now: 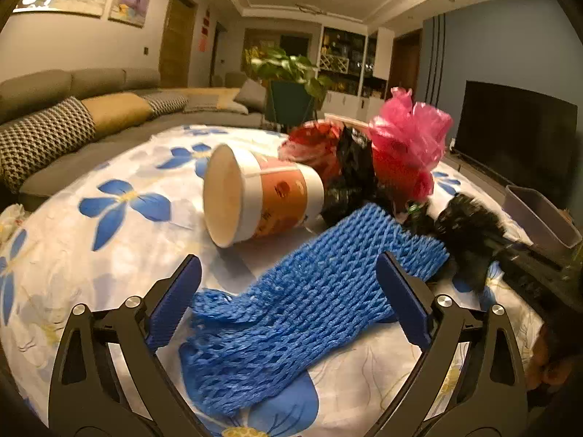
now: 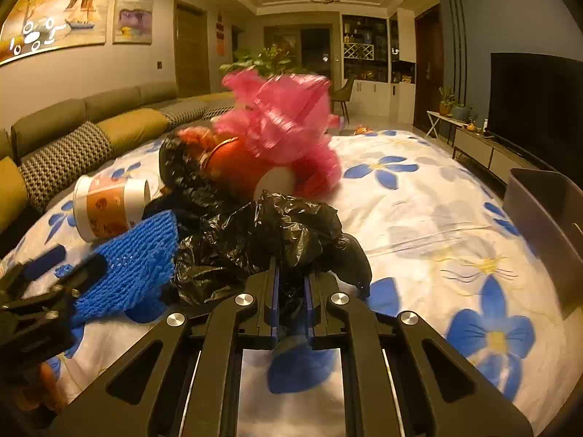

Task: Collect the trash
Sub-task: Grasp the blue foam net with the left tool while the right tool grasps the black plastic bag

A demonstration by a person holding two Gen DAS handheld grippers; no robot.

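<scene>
While trash lies heaped: guide the two grabs.
Left gripper (image 1: 288, 304): jaws wide, straddling blue foam net sleeve (image 1: 291, 320); close mid-sleeve.
Right gripper (image 2: 291, 291): jaws nearly closed, pinching crumpled black plastic bag (image 2: 269, 240); lift slowly.

Trash heaped mid-frame on the flowered cloth

A blue foam net sleeve (image 1: 302, 313) lies flat, low in the left wrist view. Above it a paper cup (image 1: 260, 198) lies on its side, base toward the camera. Crumpled black plastic bags (image 2: 269, 240) sit centre; a pink bag (image 2: 288, 123), blurred, tops an orange cup (image 2: 237, 167).
</scene>
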